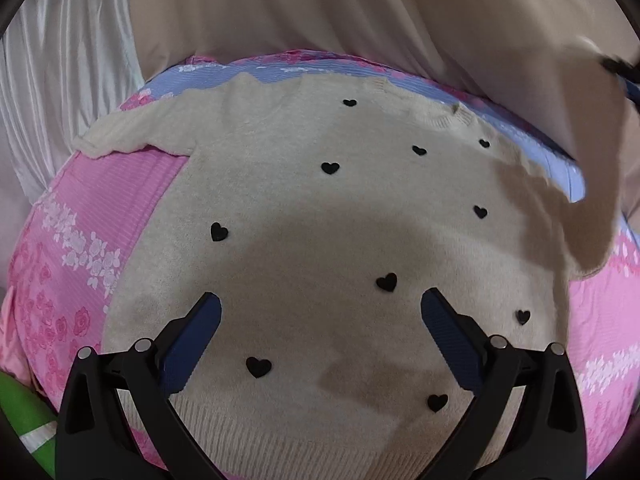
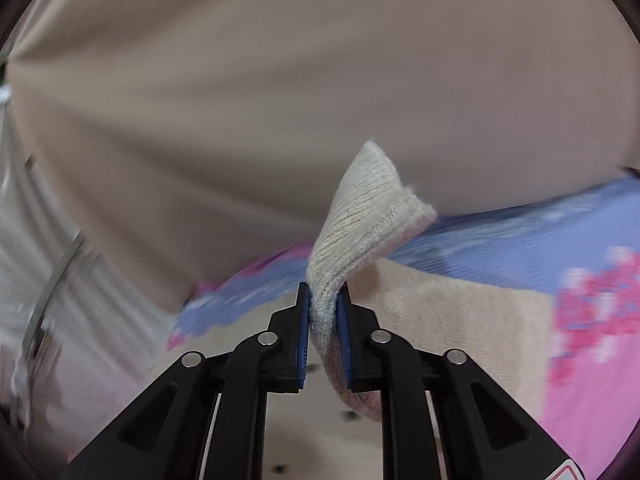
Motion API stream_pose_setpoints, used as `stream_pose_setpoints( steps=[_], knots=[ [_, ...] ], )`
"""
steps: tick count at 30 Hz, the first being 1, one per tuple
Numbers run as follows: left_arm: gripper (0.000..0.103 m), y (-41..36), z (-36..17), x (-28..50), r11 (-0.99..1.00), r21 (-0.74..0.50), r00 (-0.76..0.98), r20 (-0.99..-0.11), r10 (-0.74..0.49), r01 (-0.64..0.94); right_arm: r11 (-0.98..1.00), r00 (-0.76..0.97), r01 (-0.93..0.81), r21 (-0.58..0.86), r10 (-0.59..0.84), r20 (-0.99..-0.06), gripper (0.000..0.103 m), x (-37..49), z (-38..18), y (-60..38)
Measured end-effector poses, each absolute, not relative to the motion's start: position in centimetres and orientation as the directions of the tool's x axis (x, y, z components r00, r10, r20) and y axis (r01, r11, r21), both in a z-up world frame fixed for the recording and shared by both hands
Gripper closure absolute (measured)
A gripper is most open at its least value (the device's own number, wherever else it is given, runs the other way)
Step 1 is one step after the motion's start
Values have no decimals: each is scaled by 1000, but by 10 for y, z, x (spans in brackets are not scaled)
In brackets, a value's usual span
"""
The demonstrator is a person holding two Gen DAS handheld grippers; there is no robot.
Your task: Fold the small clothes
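A small cream knit sweater (image 1: 320,208) with black hearts lies flat, front up, on a pink and blue floral bedspread (image 1: 92,216). Its left sleeve (image 1: 120,136) is spread out to the side. My left gripper (image 1: 320,312) is open and empty, hovering above the lower body of the sweater. My right gripper (image 2: 323,300) is shut on the ribbed cuff (image 2: 368,216) of the right sleeve and holds it lifted above the sweater; that raised sleeve (image 1: 592,184) shows blurred at the right of the left wrist view.
A beige curtain (image 1: 320,12) hangs behind the bed, with a white pleated curtain (image 1: 60,80) at the left. A green object (image 1: 24,420) lies at the lower left edge.
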State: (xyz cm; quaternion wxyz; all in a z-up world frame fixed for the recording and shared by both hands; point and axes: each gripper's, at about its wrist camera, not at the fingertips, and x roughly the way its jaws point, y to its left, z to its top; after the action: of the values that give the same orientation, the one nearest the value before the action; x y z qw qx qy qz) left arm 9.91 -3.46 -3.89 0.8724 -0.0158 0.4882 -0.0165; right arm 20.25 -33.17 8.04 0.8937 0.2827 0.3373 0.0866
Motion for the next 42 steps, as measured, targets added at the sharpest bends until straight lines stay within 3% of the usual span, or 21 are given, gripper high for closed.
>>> stream_pose_setpoints(
  steps=[2, 6, 8, 13, 19, 20, 21, 22, 24, 30, 31, 33, 34, 35, 42],
  knots=[
    [5, -24, -40, 106, 996, -84, 515, -855, -70, -3, 843, 693, -24, 537, 401, -599, 61, 226, 63, -278],
    [5, 4, -43, 128, 982, -183, 495, -858, -138, -44, 906, 691, -62, 419, 342, -637, 59, 212, 55, -228],
    [5, 17, -46, 141, 972, -227, 494, -854, -165, -68, 935, 716, 9, 353, 241, -655, 46, 188, 46, -244],
    [5, 21, -64, 203, 921, -375, 440, -848, -294, -108, 943, 576, 255, 215, 30, -817, 45, 130, -13, -303],
    [6, -29, -91, 291, 905, -416, 398, -847, -352, -85, 848, 465, 466, 252, 7, -885, 45, 86, -63, -357],
    [11, -36, -97, 303, 904, -416, 378, -855, -354, -96, 842, 458, 477, 251, 6, -889, 45, 82, -69, -360],
    [31, -44, -105, 314, 897, -432, 369, -852, -370, -98, 837, 452, 486, 252, 6, -892, 45, 82, -74, -363],
    [42, -49, -107, 321, 894, -438, 370, -848, -379, -89, 833, 449, 493, 253, 6, -894, 44, 81, -78, -365],
    [93, -64, -108, 331, 908, -416, 369, -853, -369, -54, 824, 447, 503, 261, 10, -894, 44, 87, -83, -365],
    [94, -39, -70, 340, 866, -497, 486, -771, -411, -56, 838, 453, 494, 234, -18, -891, 45, 106, -91, -364],
    [94, -33, -66, 341, 868, -492, 500, -769, -397, -68, 840, 454, 489, 234, -15, -891, 46, 109, -94, -364],
    [93, -20, -68, 345, 877, -473, 502, -780, -373, -84, 847, 437, 479, 230, -3, -900, 62, 117, -101, -362],
    [93, -18, -73, 347, 883, -461, 484, -795, -367, -88, 847, 424, 476, 237, 15, -906, 78, 122, -106, -362],
    [93, -16, -82, 348, 887, -452, 459, -810, -364, -96, 843, 422, 480, 242, 21, -907, 81, 125, -109, -362],
    [93, 5, -96, 336, 890, -430, 457, -829, -321, -155, 805, 506, 518, 290, -14, -862, 90, 115, -84, -371]
  ],
)
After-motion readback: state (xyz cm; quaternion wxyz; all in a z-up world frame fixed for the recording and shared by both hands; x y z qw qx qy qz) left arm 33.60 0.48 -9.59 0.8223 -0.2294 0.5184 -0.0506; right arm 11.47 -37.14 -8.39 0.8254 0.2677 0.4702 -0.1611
